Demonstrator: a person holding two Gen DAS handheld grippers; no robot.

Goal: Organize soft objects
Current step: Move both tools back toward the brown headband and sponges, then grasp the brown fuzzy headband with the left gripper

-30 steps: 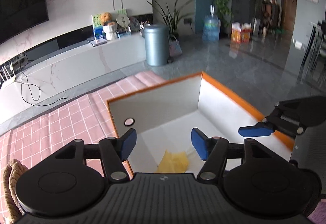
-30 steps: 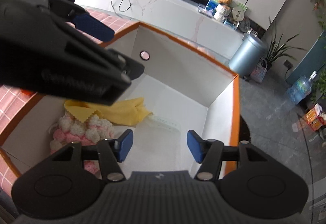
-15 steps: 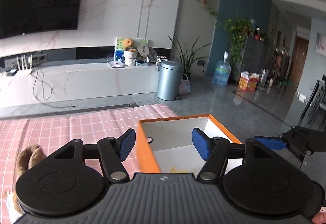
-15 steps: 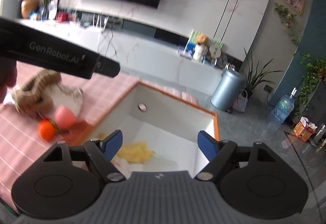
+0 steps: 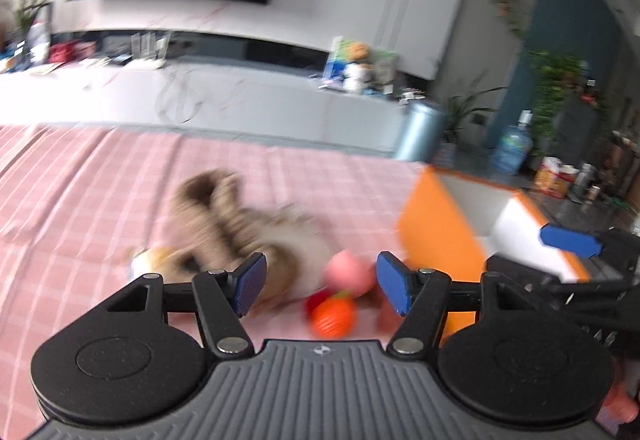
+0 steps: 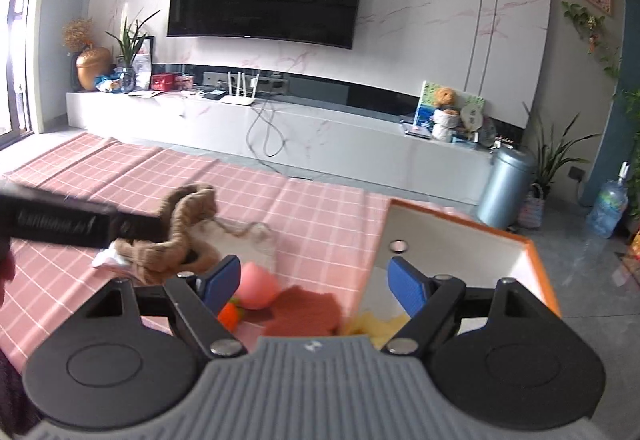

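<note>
An orange box [image 6: 538, 260] with white inside stands at the right of a pink checked cloth [image 6: 320, 216]; a yellow cloth [image 6: 376, 324] lies in it. Left of the box lie a brown plush toy [image 6: 180, 236], a pink peach toy [image 6: 256, 284], an orange ball [image 6: 230, 314] and a dark red cloth [image 6: 304, 310]. My left gripper [image 5: 318, 288] is open and empty, above the peach [image 5: 344, 270] and the ball [image 5: 334, 316]. My right gripper [image 6: 316, 280] is open and empty, over the box's left wall. The left view is blurred.
A long white TV bench [image 6: 280, 124] with a router and cables runs behind the table. A grey bin [image 6: 504, 184], a plant [image 6: 556, 156] and a water bottle [image 6: 608, 208] stand on the floor at the right.
Both grippers have pulled up and back from inside the box. The left one has swung left to face the toys on the cloth. Both stay open and empty.
</note>
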